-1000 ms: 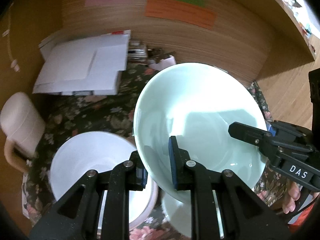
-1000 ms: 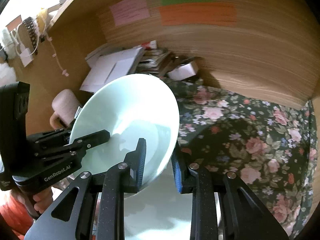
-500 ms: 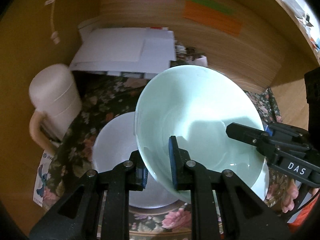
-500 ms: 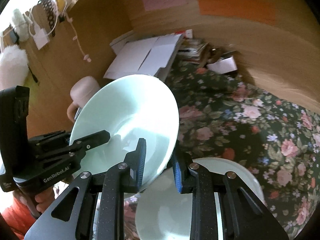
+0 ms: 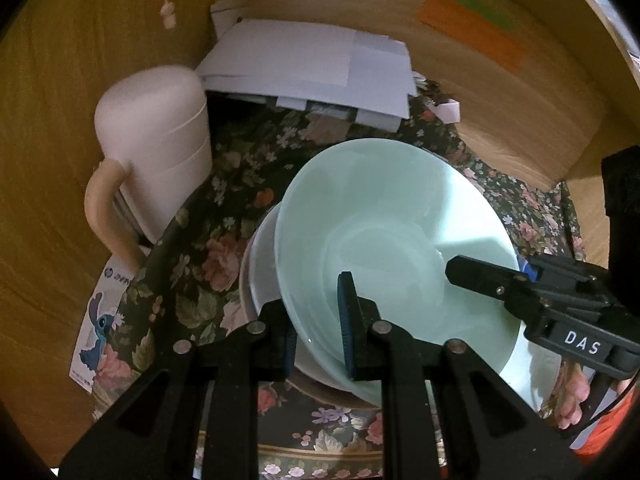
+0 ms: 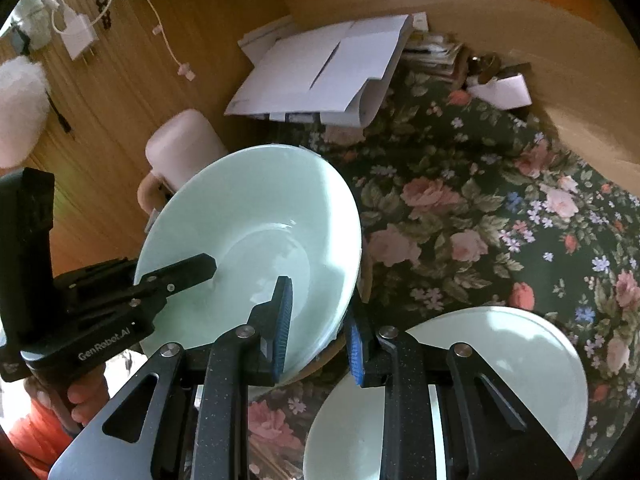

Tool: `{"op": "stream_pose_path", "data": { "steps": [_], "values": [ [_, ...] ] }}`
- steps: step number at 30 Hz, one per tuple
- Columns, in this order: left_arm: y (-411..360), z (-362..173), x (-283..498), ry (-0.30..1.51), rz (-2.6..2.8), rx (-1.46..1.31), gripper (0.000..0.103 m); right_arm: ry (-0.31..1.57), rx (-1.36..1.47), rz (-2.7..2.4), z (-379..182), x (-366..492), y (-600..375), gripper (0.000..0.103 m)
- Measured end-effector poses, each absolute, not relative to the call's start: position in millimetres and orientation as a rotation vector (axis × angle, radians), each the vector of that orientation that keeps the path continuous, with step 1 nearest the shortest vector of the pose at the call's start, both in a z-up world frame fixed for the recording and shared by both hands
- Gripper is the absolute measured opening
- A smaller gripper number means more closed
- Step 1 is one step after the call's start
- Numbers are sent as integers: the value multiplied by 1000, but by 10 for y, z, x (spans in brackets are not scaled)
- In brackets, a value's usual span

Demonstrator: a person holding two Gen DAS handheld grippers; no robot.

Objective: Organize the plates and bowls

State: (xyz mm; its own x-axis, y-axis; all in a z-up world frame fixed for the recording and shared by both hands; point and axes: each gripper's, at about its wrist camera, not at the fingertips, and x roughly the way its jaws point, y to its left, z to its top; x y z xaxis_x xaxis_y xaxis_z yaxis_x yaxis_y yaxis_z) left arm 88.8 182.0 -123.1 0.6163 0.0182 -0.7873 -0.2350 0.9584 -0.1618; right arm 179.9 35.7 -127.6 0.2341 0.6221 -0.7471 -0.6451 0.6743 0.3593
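Note:
A pale green bowl (image 5: 392, 240) (image 6: 248, 216) hangs tilted between both grippers. My left gripper (image 5: 316, 336) is shut on its left rim, one pad inside and one outside. My right gripper (image 6: 320, 320) is shut on the opposite rim. Each gripper shows in the other's view: the right gripper (image 5: 480, 276) and the left gripper (image 6: 192, 270). A white bowl (image 5: 262, 268) sits directly under the green bowl, mostly hidden; whether they touch I cannot tell. A pale green plate (image 6: 500, 360) lies on the cloth to the right.
A floral cloth (image 6: 480, 216) covers the surface. A cream lidded jug (image 5: 160, 152) with a handle stands close on the left, against the wooden wall. A stack of white papers (image 5: 304, 64) lies at the back. A cartoon card (image 5: 96, 332) lies at the left edge.
Both grippers have carried the green bowl left and down. It now covers most of the white bowl, and the jug looks much nearer.

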Motion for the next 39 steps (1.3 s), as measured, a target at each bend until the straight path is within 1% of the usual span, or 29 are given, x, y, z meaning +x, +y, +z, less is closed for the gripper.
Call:
{"op": "stream_pose_path", "data": {
  "steps": [8,10,14,20,24,27,30,32,34,38,39],
  "values": [
    [1877,-1269,866,889,176,-247,18,1024,-51,875,-1336,1790,421,23],
    [1886,-1277,879,886,180,-245,18,1014,-58,872,-1319,1784,419,25],
    [1890,-1299,894,885,189,-226,18,998,-86,859,-1314,1766,409,26],
    [1828,-1312,916,878,207,-179,18,1004,-58,863,-1302,1814,347,26],
    [1837,-1306,931,875,209,-172,18,965,-84,853,-1261,1778,324,26],
    [1838,-1301,956,886,202,-151,20,967,-90,856,-1267,1762,333,26],
    [1831,-1285,982,900,178,-147,28,974,-83,854,-1291,1779,326,26],
    [1797,-1263,994,901,170,-140,38,976,-75,854,-1288,1780,317,26],
    [1767,-1245,996,901,166,-136,44,977,-69,856,-1277,1782,306,28],
    [1753,-1230,1021,913,176,-149,48,958,-61,846,-1226,1752,295,41],
    [1759,-1227,1026,915,178,-156,48,954,-60,845,-1212,1745,290,43]
  ]
}}
